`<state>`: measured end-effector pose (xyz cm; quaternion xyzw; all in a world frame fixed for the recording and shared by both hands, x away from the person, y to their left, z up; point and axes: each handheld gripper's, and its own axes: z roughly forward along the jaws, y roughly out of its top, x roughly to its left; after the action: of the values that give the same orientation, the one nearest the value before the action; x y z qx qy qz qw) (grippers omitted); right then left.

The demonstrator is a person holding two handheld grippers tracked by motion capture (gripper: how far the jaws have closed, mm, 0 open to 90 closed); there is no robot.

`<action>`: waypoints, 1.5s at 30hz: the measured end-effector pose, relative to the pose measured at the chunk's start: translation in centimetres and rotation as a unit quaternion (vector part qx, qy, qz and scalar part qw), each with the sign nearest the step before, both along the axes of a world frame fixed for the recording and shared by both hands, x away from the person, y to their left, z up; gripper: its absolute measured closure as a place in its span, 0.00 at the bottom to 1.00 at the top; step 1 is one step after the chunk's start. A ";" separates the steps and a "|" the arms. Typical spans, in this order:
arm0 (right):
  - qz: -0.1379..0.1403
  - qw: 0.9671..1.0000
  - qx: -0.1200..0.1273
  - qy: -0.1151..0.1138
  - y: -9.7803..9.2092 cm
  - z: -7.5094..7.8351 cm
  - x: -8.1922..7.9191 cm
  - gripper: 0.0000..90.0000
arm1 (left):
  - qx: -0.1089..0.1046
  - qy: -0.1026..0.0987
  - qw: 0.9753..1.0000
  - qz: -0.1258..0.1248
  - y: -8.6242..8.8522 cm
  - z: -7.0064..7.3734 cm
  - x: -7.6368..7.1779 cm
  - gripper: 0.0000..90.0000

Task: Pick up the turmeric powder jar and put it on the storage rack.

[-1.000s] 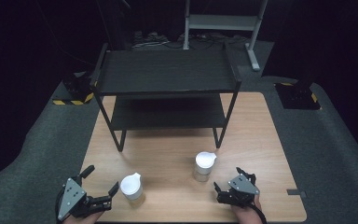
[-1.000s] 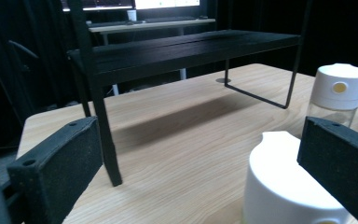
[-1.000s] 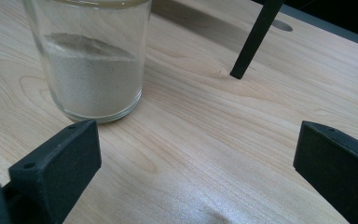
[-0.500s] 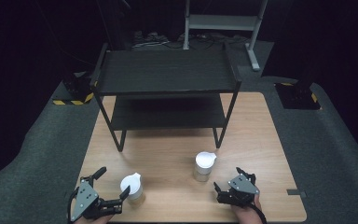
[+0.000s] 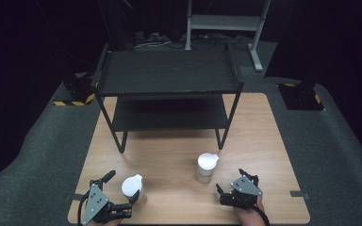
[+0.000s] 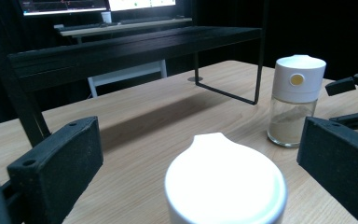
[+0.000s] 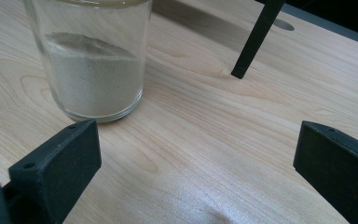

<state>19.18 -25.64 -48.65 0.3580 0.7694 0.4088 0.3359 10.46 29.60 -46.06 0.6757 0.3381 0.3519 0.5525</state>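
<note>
- Pale wood tabletop (image 5: 169, 155) carries two clear glass jars with white caps, each part-filled with fine beige powder.
- We hold the left gripper (image 5: 122, 193) at the near left edge, jaws spread wide on either side of the near jar (image 5: 133, 189); in the left gripper view its white cap (image 6: 224, 182) sits between the jaws, and we cannot tell if either pad touches it.
- We see the second jar (image 5: 206, 167) standing upright right of centre, well apart from the first.
- We hold the right gripper (image 5: 226, 188) at the near right, jaws spread and empty, just beside that second jar.
- Behind both jars stands a black two-tier metal shelf (image 5: 167, 75) on the far half of the table.
</note>
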 end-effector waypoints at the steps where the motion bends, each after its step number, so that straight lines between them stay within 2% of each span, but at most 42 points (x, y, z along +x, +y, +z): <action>1: 0.000 1.000 0.000 0.000 0.0 0.0 0.0 0.00 | -0.001 0.002 1.000 -0.002 -0.2 -0.2 0.1 0.00; 11: 0.001 1.000 0.001 0.000 0.0 0.0 0.0 0.00 | 0.003 0.011 1.000 -0.010 -0.3 -0.7 0.4 0.00; 15: 0.001 1.000 0.001 0.000 0.0 0.0 0.0 0.00 | 0.011 0.018 1.000 -0.012 -0.6 -1.0 0.6 0.00; 23: 0.001 1.000 -0.001 0.000 0.0 0.0 0.0 0.00 | 0.025 0.020 0.999 -0.014 -0.9 -1.5 0.8 0.00; 45: 0.000 1.000 0.000 0.000 0.0 0.0 0.0 0.00 | 0.020 0.042 0.999 -0.004 -0.9 -2.6 1.0 0.01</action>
<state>19.16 -25.67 -48.66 0.3577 0.7692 0.4093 0.3359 11.41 28.67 -48.71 0.7020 0.3513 0.3280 0.5255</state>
